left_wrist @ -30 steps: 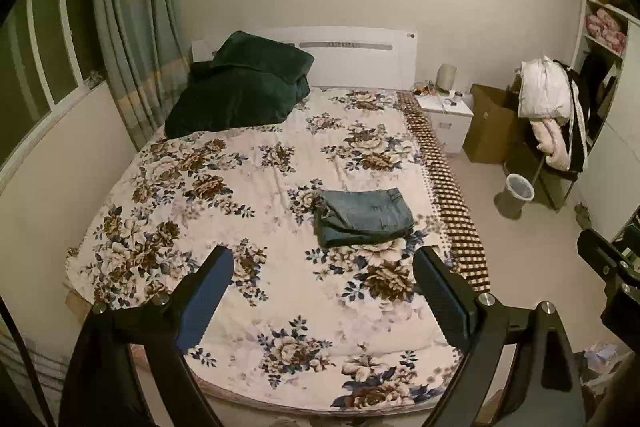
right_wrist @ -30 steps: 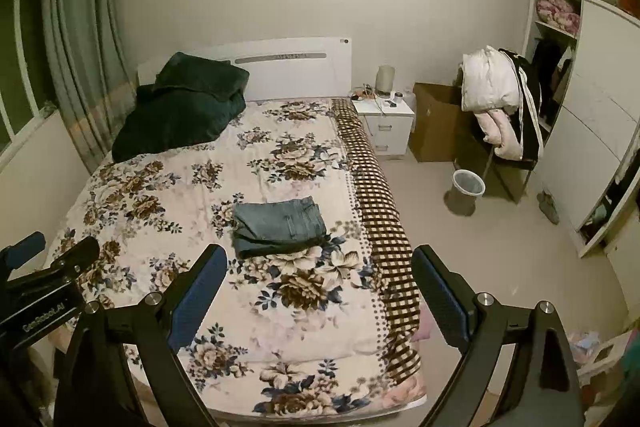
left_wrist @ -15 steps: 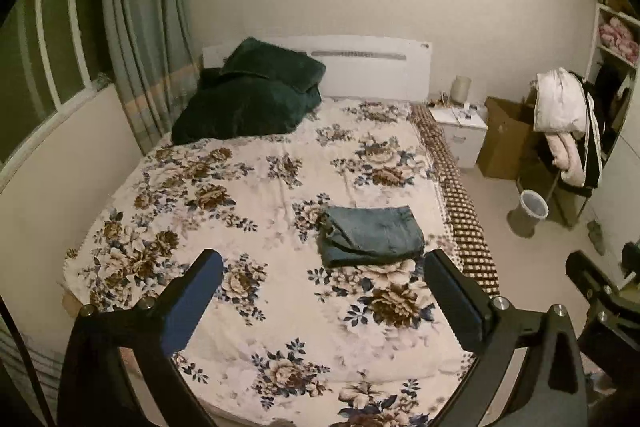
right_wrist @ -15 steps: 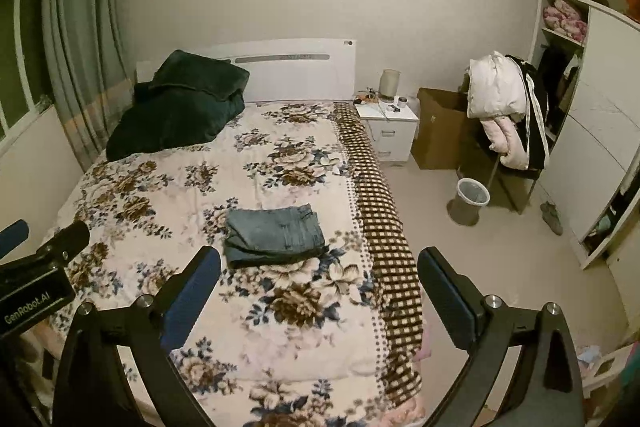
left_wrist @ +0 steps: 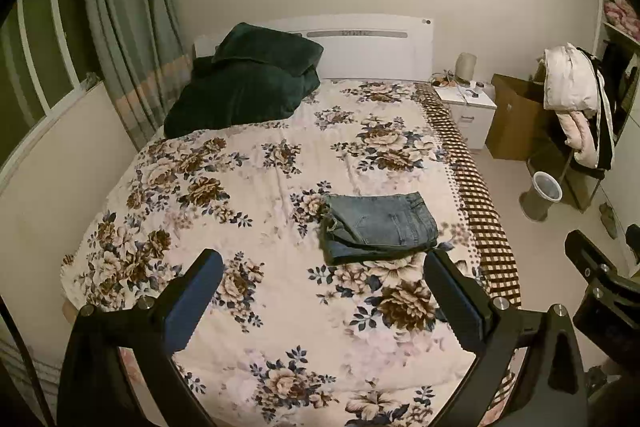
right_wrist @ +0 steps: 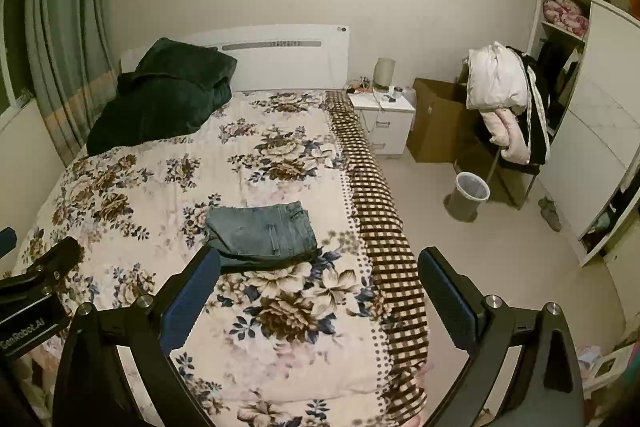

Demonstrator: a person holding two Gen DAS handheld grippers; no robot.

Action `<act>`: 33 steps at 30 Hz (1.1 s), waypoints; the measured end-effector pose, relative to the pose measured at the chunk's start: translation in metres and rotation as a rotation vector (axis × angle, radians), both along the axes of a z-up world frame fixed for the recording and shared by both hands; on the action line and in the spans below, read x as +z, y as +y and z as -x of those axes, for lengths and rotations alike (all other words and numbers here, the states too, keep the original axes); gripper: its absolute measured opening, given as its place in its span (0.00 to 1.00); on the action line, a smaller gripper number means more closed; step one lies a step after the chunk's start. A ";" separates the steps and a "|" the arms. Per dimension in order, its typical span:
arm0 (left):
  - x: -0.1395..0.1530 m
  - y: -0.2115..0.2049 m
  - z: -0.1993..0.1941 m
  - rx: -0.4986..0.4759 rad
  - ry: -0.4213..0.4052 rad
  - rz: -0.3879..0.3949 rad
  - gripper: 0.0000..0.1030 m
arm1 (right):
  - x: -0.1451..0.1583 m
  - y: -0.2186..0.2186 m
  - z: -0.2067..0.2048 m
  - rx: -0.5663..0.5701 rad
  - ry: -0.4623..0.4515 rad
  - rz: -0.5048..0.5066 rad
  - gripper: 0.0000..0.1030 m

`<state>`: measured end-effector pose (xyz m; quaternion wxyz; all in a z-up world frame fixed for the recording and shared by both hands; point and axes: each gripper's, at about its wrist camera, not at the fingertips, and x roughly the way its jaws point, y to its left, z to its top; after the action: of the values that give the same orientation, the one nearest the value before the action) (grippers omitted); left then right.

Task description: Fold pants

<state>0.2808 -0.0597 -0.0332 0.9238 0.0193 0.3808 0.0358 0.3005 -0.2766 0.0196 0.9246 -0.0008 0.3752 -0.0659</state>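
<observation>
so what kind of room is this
A home bedroom, by the look of it: a bed with a floral cover and white headboard, a nightstand beside it, and a wardrobe with clothes. Folded jeans lie on the bed.

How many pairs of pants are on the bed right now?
1: a folded blue denim pair of pants lies on the floral bedspread, toward the bed's right side. Others could hide under the dark green blanket.

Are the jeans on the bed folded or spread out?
Folded. The jeans lie as a compact rectangular stack on the bed, with layered edges showing at the near side; no legs extend.
</observation>
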 end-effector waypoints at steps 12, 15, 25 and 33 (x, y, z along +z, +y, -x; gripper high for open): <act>-0.001 0.002 -0.012 0.015 0.002 -0.004 1.00 | -0.013 0.009 -0.008 0.017 0.002 -0.022 0.98; -0.001 0.005 -0.013 0.016 0.002 0.004 1.00 | -0.014 0.008 -0.005 0.015 0.003 -0.031 0.98; 0.001 0.007 -0.011 0.017 -0.009 0.003 1.00 | -0.014 0.007 -0.004 0.017 0.005 -0.035 0.98; 0.004 0.006 -0.009 0.021 -0.012 -0.002 1.00 | -0.015 0.007 -0.001 0.018 0.003 -0.035 0.98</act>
<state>0.2893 -0.0532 -0.0288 0.9257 0.0162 0.3752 0.0458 0.3015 -0.2697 0.0042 0.9245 0.0120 0.3775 -0.0510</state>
